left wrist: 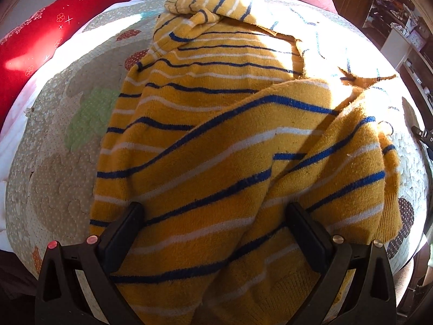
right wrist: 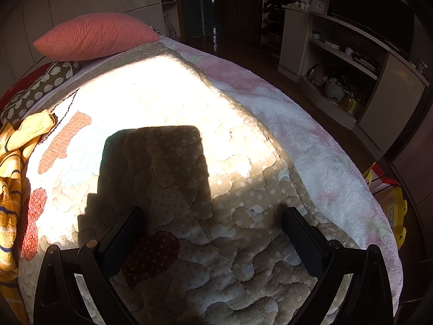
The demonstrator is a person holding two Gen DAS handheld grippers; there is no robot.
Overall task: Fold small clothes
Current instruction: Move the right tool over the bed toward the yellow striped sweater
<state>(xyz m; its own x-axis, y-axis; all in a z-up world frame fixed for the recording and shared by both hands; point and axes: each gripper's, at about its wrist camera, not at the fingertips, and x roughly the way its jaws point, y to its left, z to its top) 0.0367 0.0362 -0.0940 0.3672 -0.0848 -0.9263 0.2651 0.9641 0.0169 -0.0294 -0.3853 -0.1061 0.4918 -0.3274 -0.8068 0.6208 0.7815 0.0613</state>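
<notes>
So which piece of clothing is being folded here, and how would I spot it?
Start at the bed's patchwork quilt, lit by sun. On its left side, below the salmon pillow, lies the yellow striped sweater, between the open left tool's fingers. It is the only mustard knit with blue and white stripes.

A quilted patchwork bedspread (right wrist: 189,108) with dotted beige, red and green patches covers the bed, sunlit across its middle, and a white-and-pink fleece blanket (right wrist: 311,140) runs along its edge toward 3 o'clock. A salmon pillow (right wrist: 94,36) lies at 11 o'clock on the right wrist view, with a grey-green patterned cushion (right wrist: 40,89) just below it, and a red cushion (left wrist: 40,35) sits at 10 o'clock on the left wrist view. Pale shelving (right wrist: 346,54) full of small items stands at 2 o'clock, a clock (right wrist: 320,5) on top.
</notes>
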